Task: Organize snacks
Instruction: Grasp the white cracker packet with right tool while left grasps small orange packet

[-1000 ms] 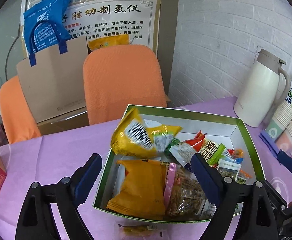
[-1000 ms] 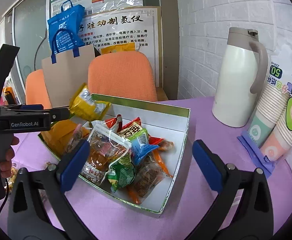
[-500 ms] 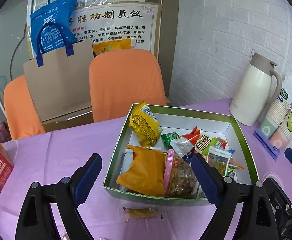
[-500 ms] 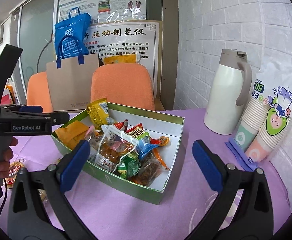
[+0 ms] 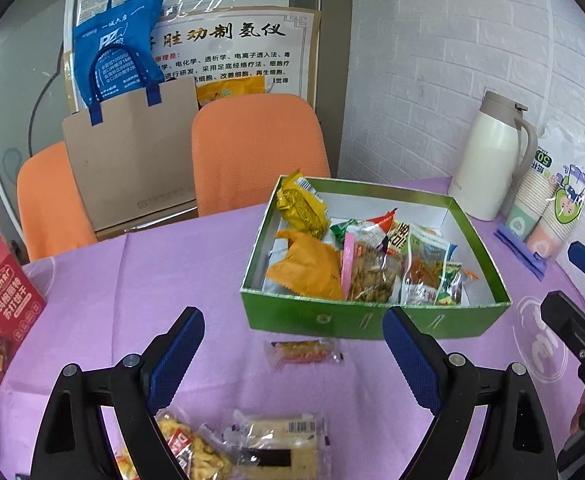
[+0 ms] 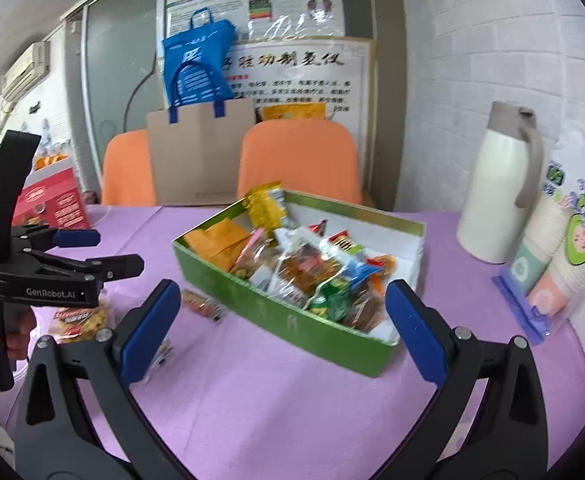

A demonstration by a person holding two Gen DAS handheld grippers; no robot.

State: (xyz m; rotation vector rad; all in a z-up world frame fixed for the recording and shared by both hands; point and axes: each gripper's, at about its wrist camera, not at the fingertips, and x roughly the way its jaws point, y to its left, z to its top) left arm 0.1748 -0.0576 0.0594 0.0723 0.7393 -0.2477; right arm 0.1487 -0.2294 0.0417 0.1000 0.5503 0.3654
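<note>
Green snack box [image 5: 372, 322]: on the purple surface [image 5: 132, 280], centre-right, filled with mixed packets; a yellow packet [image 5: 302, 206] leans in its far-left corner. Loose small wrapped snack [image 5: 303, 352]: just near of the box's front wall. Further packets [image 5: 232, 446]: near edge, under the left gripper [image 5: 292, 360], jaws released, holding nothing. Right gripper [image 6: 282, 330]: jaws spread, holding nothing. Cream thermos jug [image 5: 492, 156] and sleeve of paper cups [image 5: 548, 216]: far right.

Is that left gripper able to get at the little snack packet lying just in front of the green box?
Probably yes: the left gripper is open, and the small packet lies flat on bare cloth, clear of the green box.
</note>
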